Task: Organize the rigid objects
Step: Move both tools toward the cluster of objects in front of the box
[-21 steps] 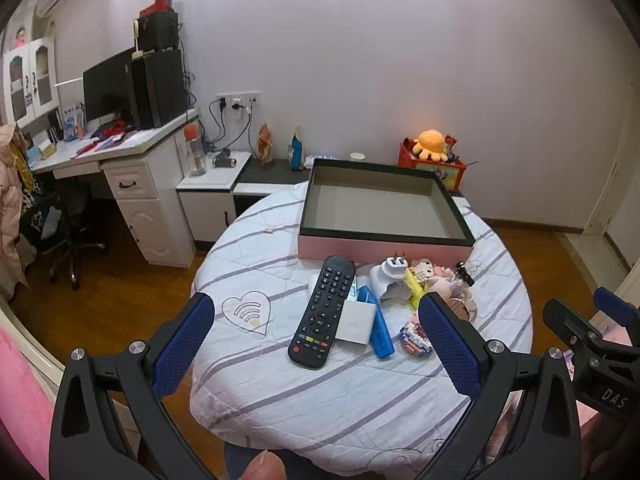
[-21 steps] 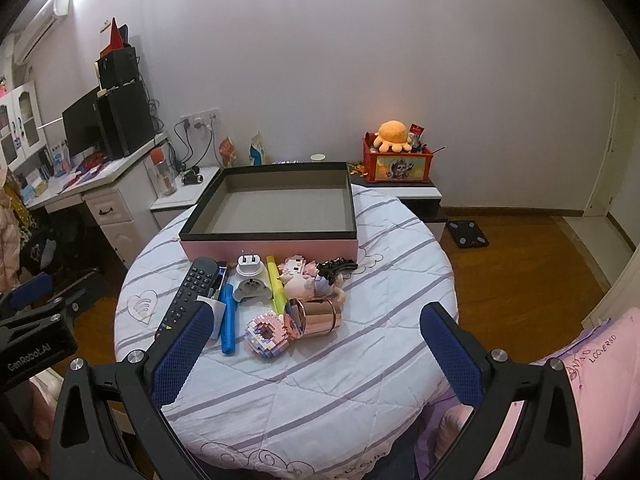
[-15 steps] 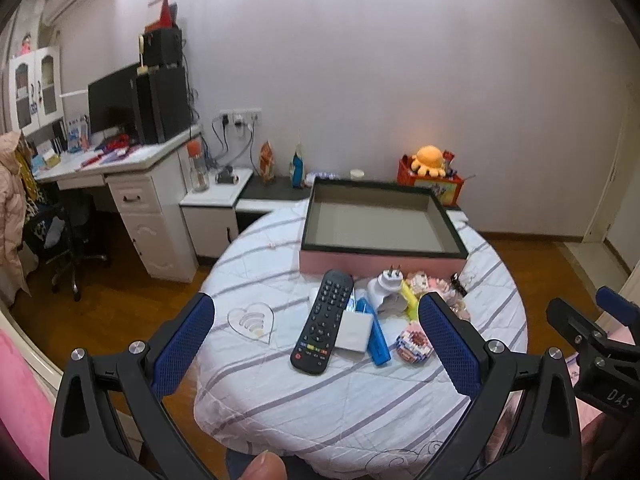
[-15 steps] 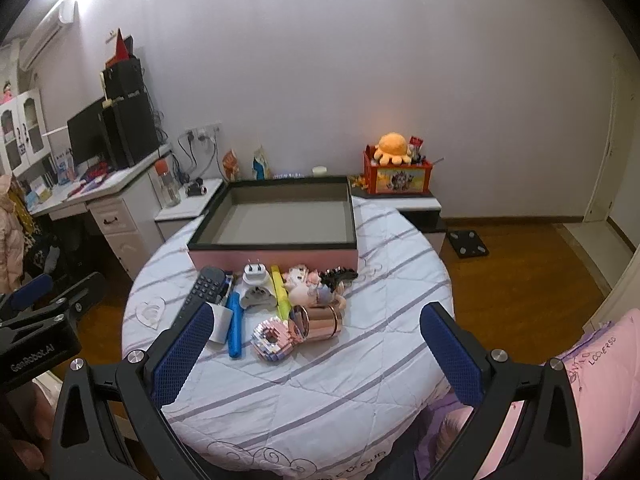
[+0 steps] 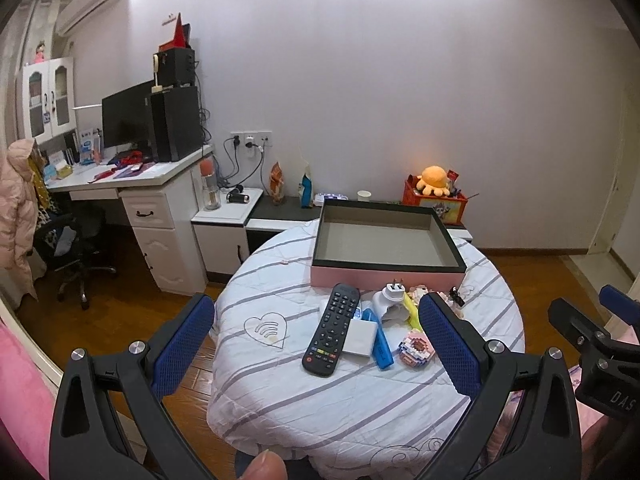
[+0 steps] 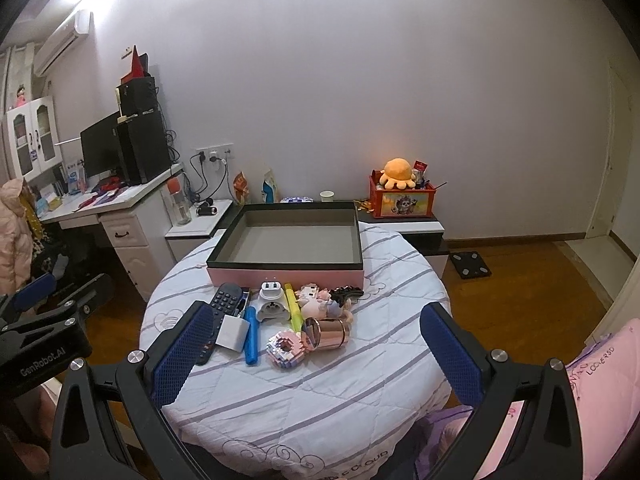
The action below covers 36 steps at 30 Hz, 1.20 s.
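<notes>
Remote control (image 5: 331,329) untouched on table (image 5: 360,408); both jaws wide, empty.

I am holding my left gripper (image 5: 316,344) wide open above the round table (image 5: 280,400), nothing between its pads. A black remote (image 5: 331,329) is lying beside a white block (image 5: 362,338), near the empty pink box (image 5: 384,276).

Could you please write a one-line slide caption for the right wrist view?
Open right claw hovers before a round table where a remote, plug adapter and toys await the empty pink box.
</notes>
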Motion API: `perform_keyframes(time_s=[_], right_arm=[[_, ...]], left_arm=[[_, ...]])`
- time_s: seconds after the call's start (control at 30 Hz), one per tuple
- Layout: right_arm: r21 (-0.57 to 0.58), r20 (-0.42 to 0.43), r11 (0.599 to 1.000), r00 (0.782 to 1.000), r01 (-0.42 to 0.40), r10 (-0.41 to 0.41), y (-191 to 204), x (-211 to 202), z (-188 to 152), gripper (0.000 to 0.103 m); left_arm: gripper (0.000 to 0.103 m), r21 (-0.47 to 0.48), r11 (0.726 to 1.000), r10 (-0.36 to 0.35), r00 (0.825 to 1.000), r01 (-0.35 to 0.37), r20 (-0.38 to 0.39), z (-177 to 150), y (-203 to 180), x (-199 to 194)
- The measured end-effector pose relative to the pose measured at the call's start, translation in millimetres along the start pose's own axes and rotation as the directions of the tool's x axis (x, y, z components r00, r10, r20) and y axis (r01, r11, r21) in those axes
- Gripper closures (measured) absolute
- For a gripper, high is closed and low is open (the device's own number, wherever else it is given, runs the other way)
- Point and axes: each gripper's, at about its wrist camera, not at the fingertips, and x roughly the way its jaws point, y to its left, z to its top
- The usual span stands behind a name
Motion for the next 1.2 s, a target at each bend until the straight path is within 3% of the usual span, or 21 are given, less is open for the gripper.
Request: perform_keyframes(time_s=[0.73, 0.93, 1.2], right_arm=[[-0.008, -0.018, 1.0, 1.0, 0.002, -0.002, 2.9, 4.3, -0.6, 0.0], [0.0, -0.072, 1.0, 0.997, 0.013, -0.013, -1.8, 25.8, -6.6, 0.0], [0.009, -0.202, 1.0, 0.979, 0.016, -0.013, -10.1, 80.5, -25.4, 0.0]], left_arm=[[0.0, -0.002, 1.0, 0.0, 1.0, 0.0, -0.015, -0.1, 2.3, 1.5], [0.0, 0.002, 1.0, -0.013, 0.998, 0.014, -0.058, -8.7, 1.9, 27.2], [0.0, 0.008, 0.999, -0.039, 0.982, 0.041, -0.184, -42.3, -0.5, 91.2]])
